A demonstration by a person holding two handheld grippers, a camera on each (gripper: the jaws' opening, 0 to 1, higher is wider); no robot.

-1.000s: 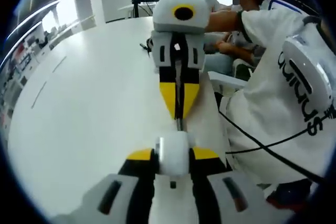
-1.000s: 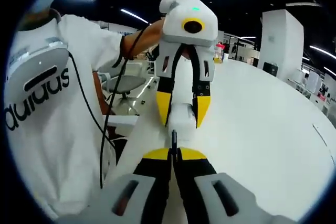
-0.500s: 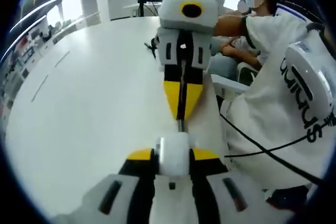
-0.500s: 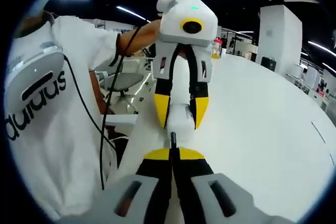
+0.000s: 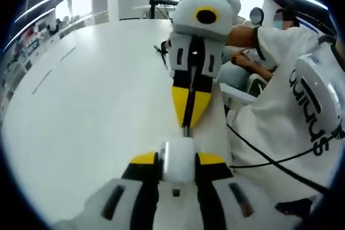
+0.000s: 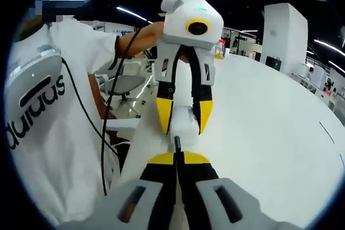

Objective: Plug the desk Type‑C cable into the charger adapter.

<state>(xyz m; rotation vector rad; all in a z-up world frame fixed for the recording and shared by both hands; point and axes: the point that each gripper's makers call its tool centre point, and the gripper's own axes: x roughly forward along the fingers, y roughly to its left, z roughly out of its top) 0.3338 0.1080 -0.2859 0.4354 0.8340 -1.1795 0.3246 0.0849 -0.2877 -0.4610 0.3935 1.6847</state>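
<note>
My left gripper [image 5: 178, 161] is clamped on the white adapter [image 5: 178, 160], which sits squarely between its yellow tips. My right gripper [image 6: 178, 158] is pinched tight on the dark cable [image 6: 177, 145], only a short stub of plug poking out past the tips. In the left gripper view the right gripper [image 5: 190, 112] faces me nose to nose, the plug end just at the adapter's front face; in the right gripper view the left gripper [image 6: 182, 123] holds the adapter [image 6: 182, 125] right at the plug tip. Both hang above the white table [image 5: 91, 106]. I can't tell whether the plug is in the port yet. I'd keep the two grippers on one line, push straight along the plug's axis without twisting, and hold the adapter steady as the counter-force. A slight skew could bend the plug or slip it through my grip.
</note>
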